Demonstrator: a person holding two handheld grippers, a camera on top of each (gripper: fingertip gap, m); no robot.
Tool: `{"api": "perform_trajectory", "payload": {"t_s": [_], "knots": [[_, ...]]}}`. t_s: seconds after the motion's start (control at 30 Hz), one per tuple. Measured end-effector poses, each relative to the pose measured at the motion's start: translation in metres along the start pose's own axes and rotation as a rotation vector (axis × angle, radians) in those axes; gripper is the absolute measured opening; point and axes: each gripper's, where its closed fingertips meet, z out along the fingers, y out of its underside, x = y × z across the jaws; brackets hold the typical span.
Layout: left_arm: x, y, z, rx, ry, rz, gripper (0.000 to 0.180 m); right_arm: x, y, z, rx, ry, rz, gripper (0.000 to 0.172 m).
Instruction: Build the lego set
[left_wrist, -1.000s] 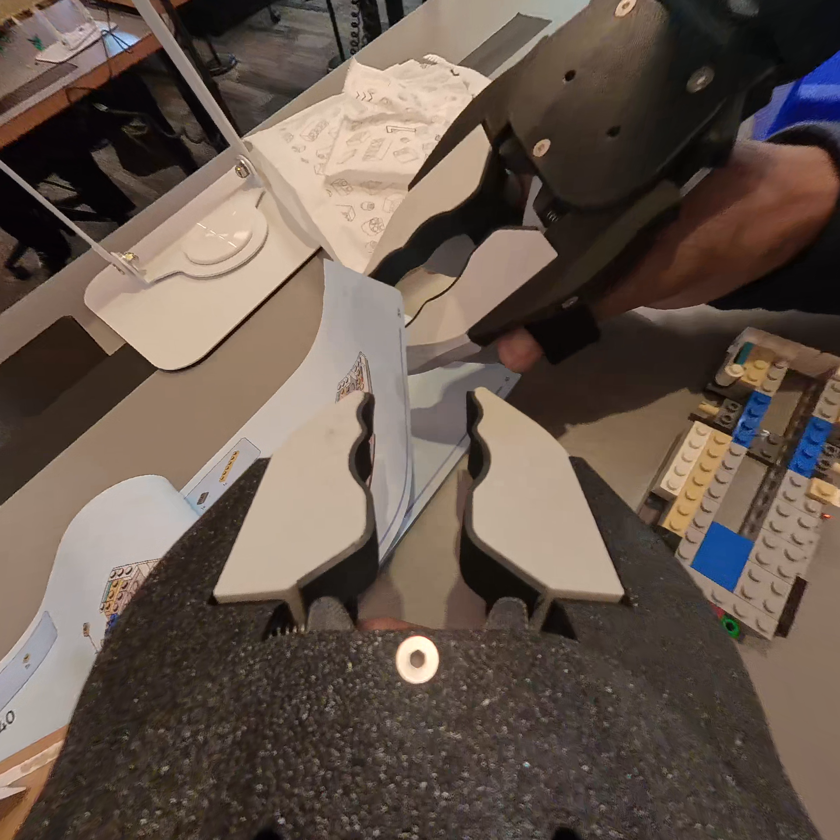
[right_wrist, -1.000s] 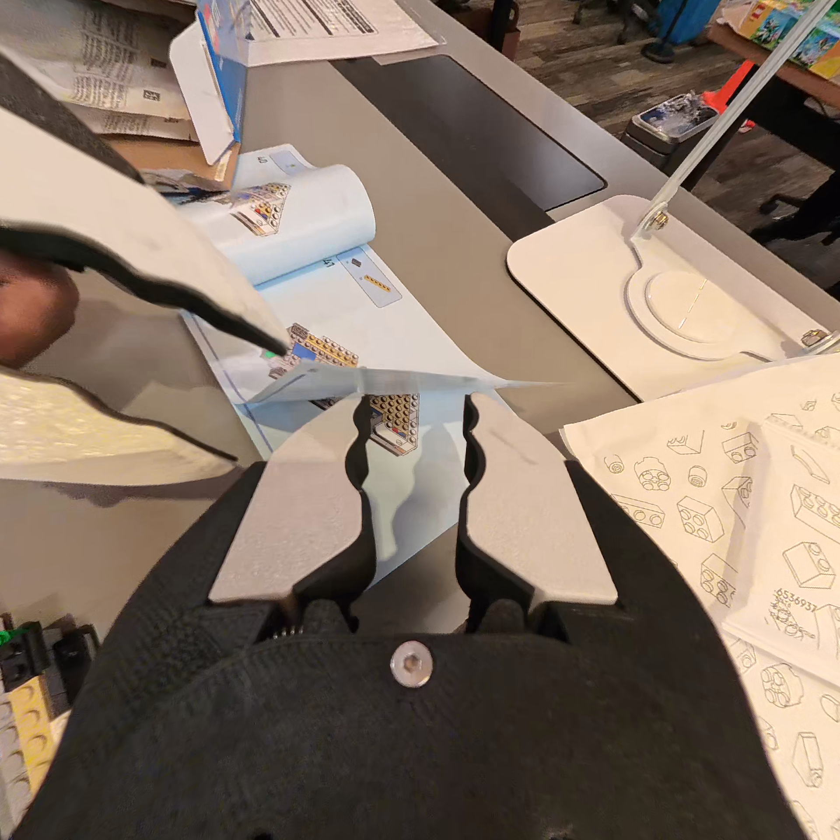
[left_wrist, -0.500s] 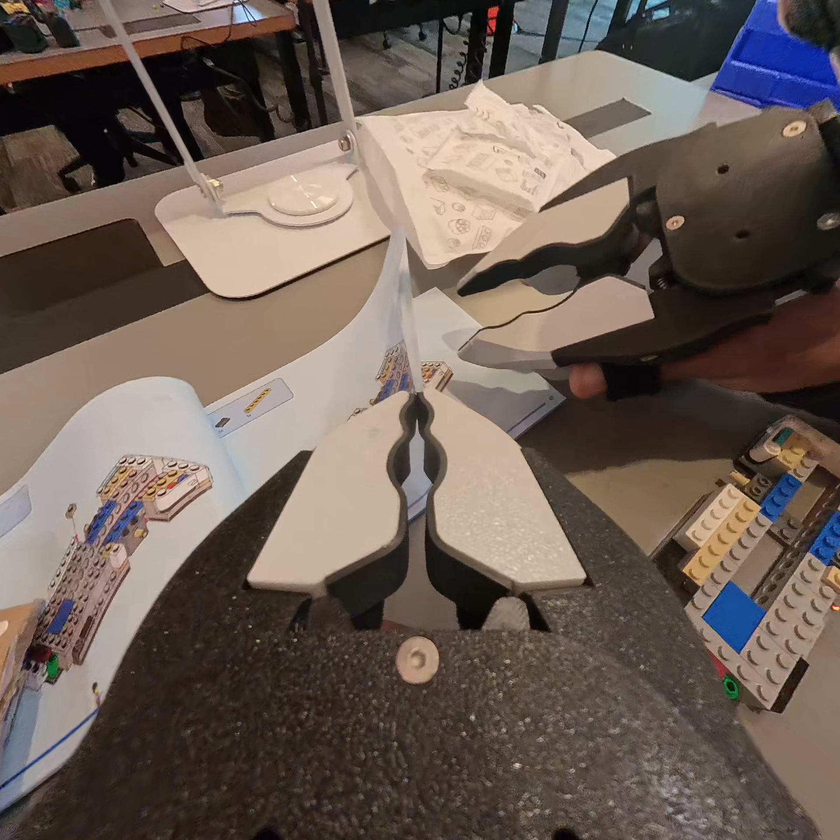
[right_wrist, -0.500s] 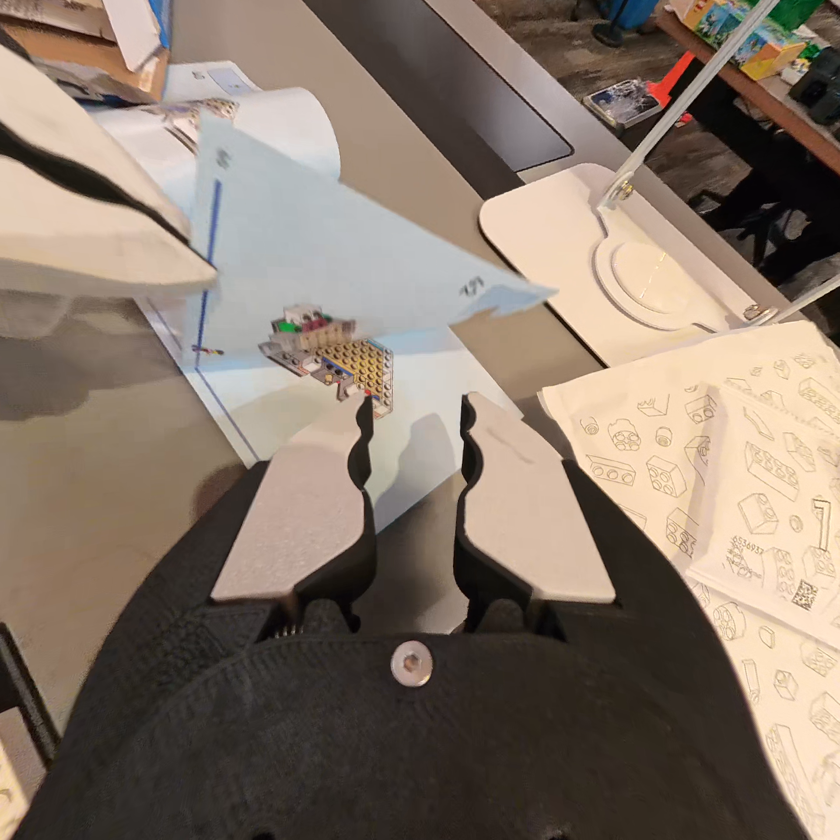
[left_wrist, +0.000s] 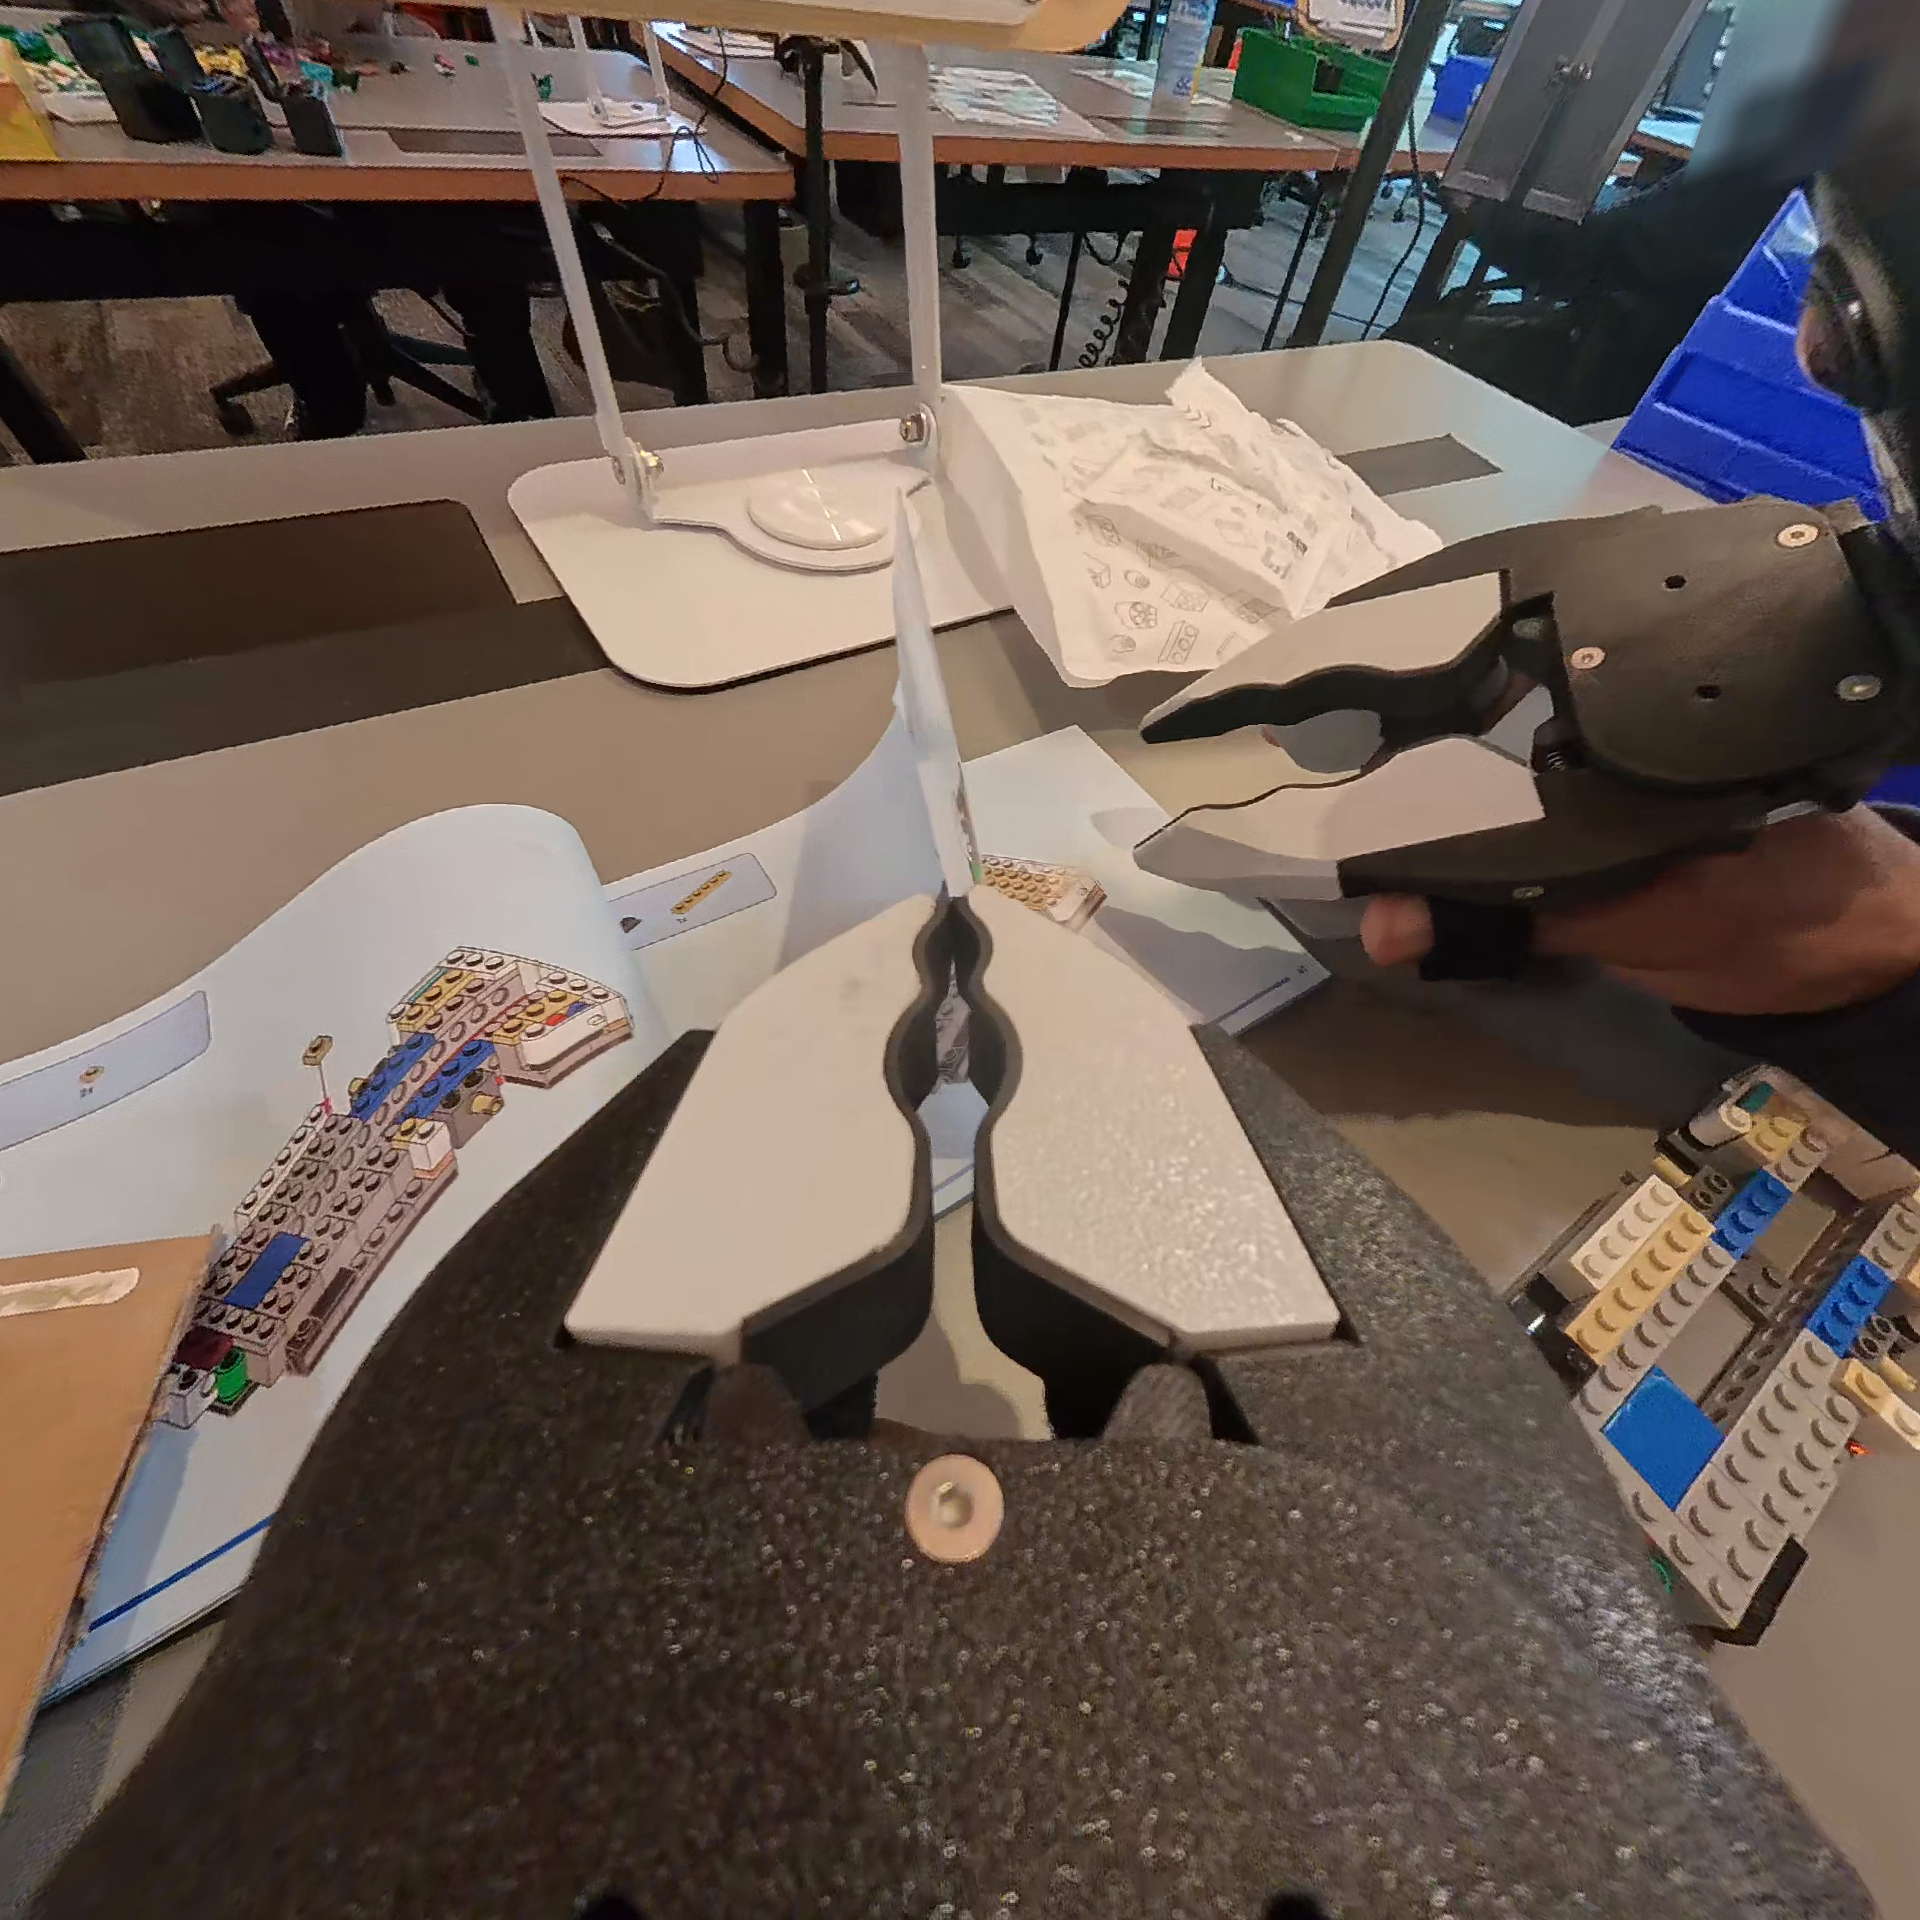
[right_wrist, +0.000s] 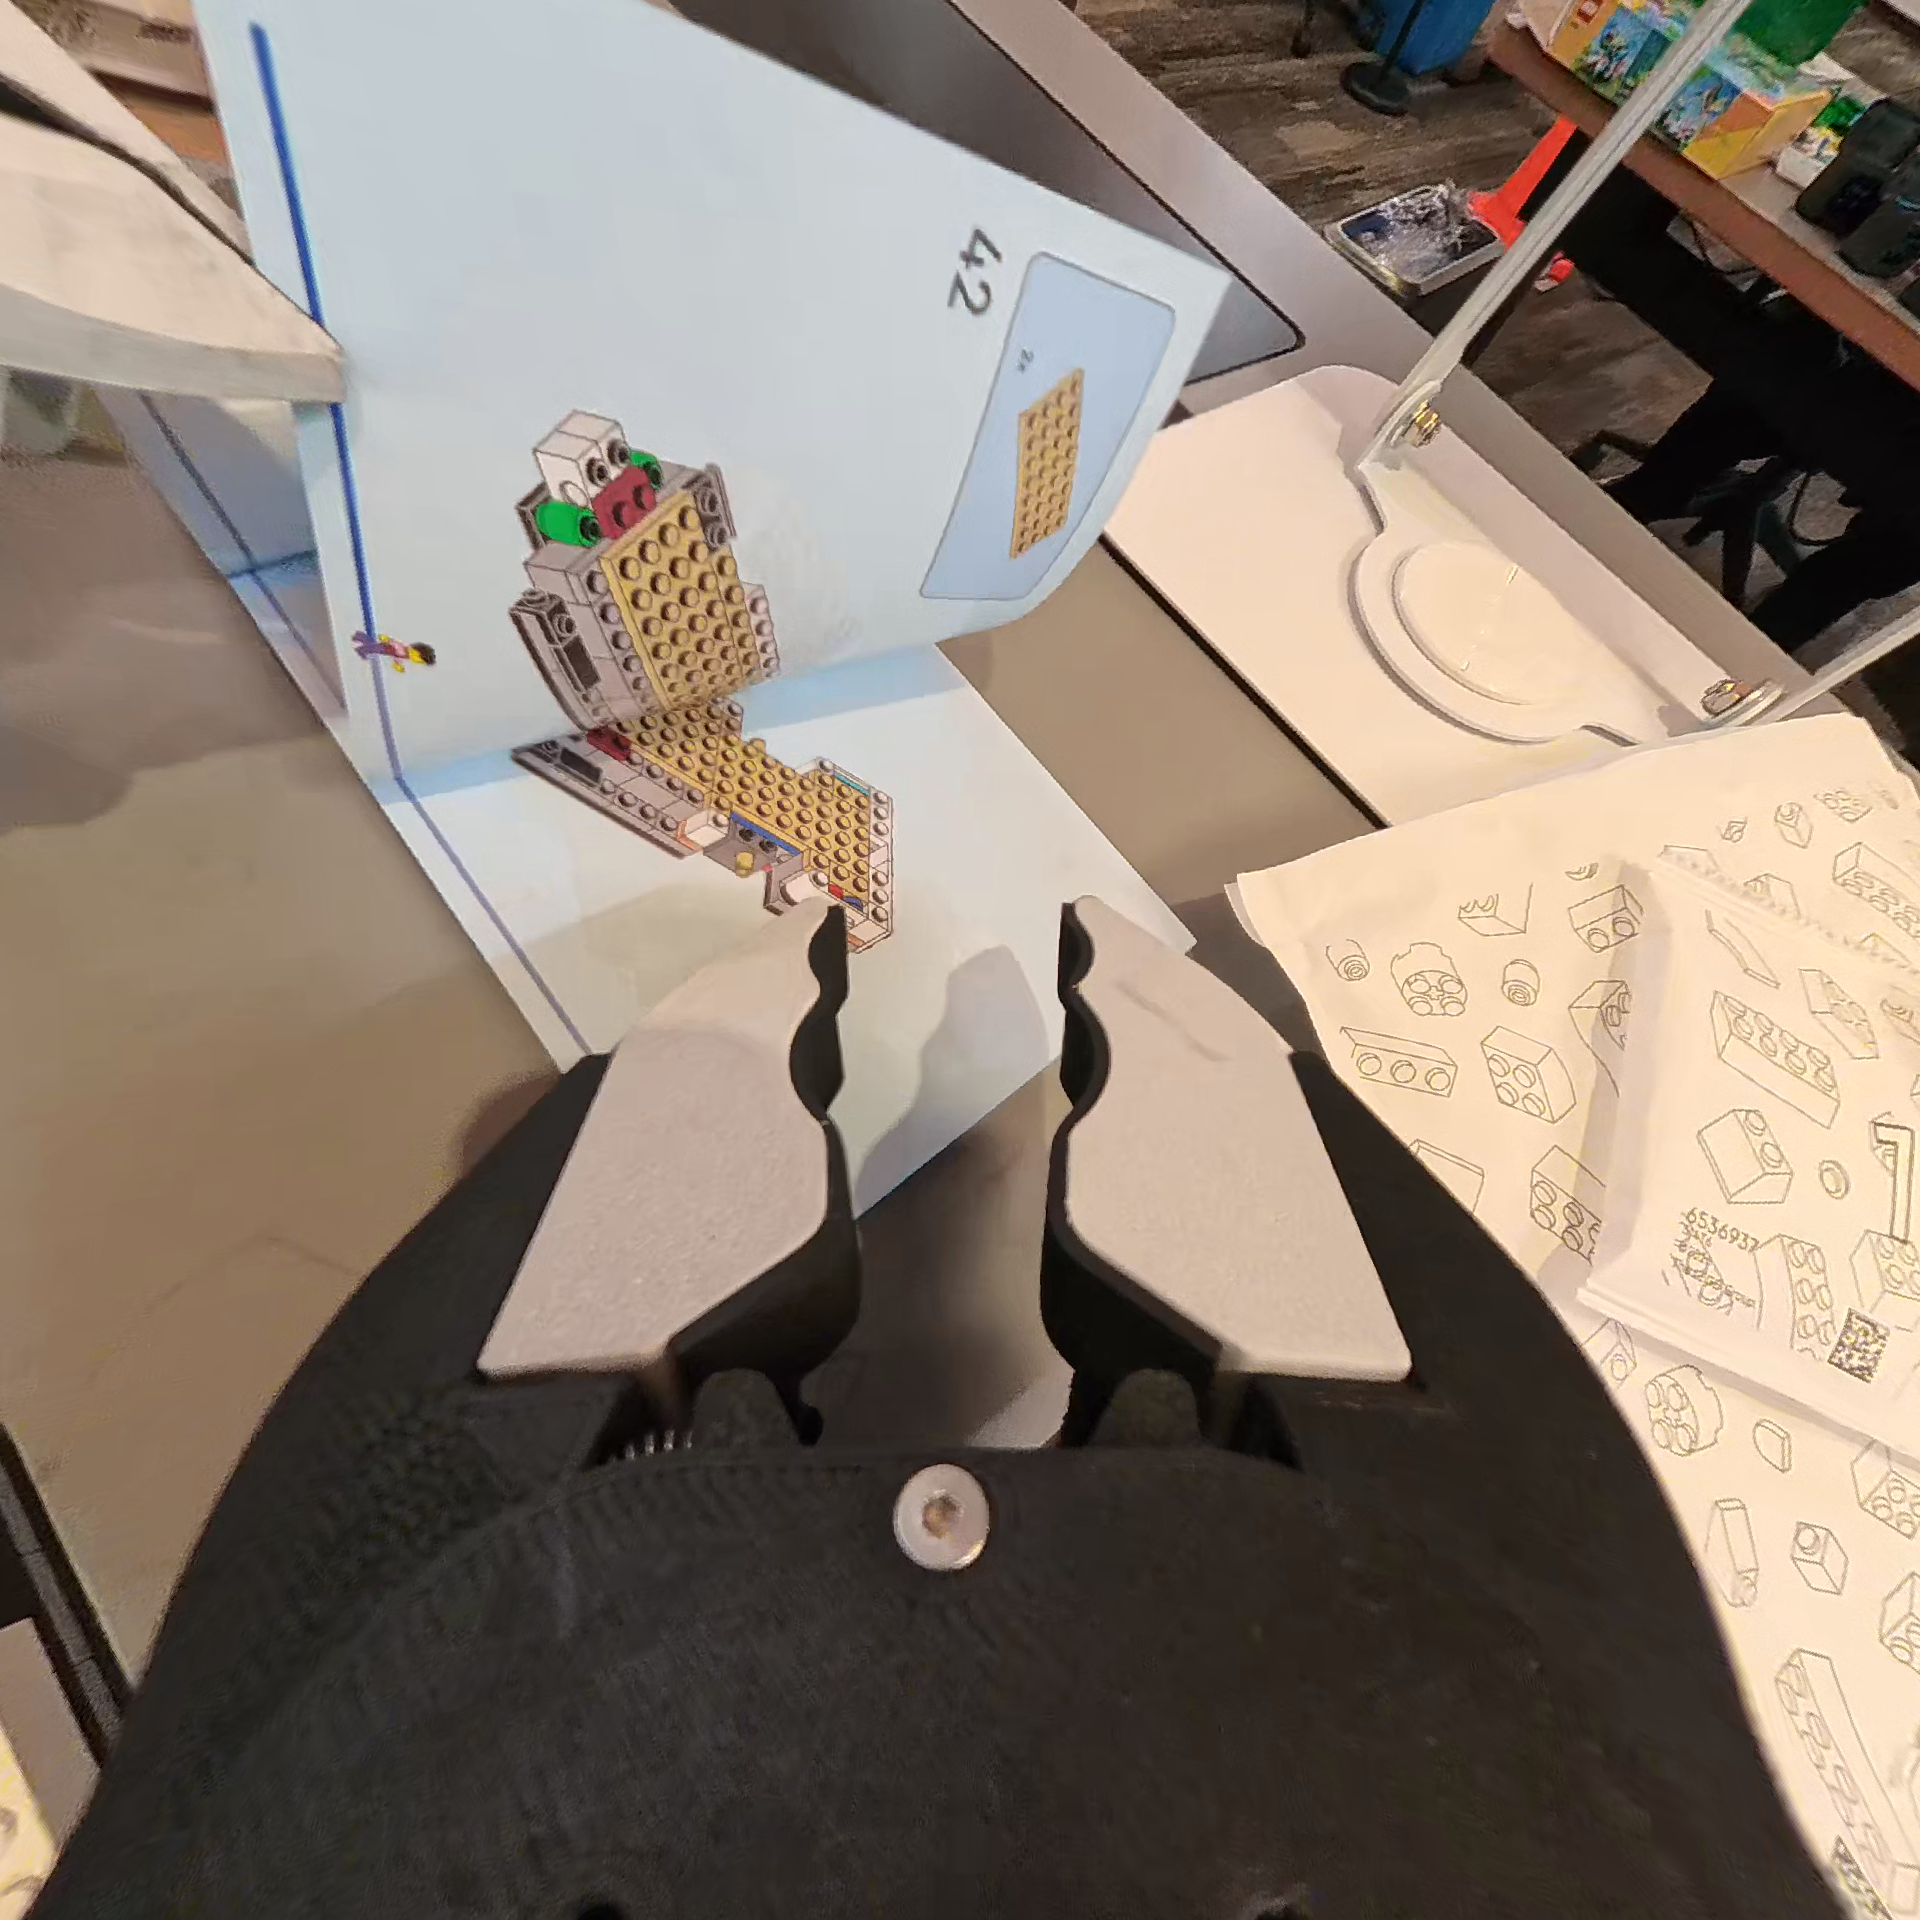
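Since a moment ago the light-blue page (left_wrist: 928, 665) has swung from lying curled over the booklet to standing almost upright, and the left gripper (left_wrist: 951, 912), whose fingers stood apart then, is now closed on the page's lower edge, both pads pressed against the paper. In the right wrist view that same page (right_wrist: 665, 343) stands up from the open instruction booklet (right_wrist: 997, 852), which lies flat on the grey table (right_wrist: 208, 987).

The right gripper (right_wrist: 945, 920) hangs just above the booklet's near corner with its fingers spread and nothing between them. Beside it lie white printed paper bags (right_wrist: 1621, 1039), and past them the white lamp base (right_wrist: 1247, 540). A partly built brick model (left_wrist: 1745, 1340) sits on the table at the far right of the left wrist view.

The page looks thin, light and floppy; I would judge it creases or tears easily if tugged sideways. The free edge near a corner seems the safest place to pinch it, well away from the spine.
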Motion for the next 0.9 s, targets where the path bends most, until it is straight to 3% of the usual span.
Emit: {"api": "perform_trajectory", "payload": {"t_s": [0.3,0.53,0.9], "knots": [[-0.025,-0.013,-0.015,0.105,-0.014,-0.202,0.000,-0.001,0.002,0.002,-0.018,-0.027,0.018,0.040],[-0.066,-0.015,-0.041,0.205,-0.056,-0.398,0.000,-0.005,0.004,0.003,-0.032,-0.033,-0.010,0.041],[-0.087,-0.016,-0.051,0.235,-0.123,-0.418,0.000,-0.004,0.003,0.003,-0.029,-0.044,0.007,0.041]]}}
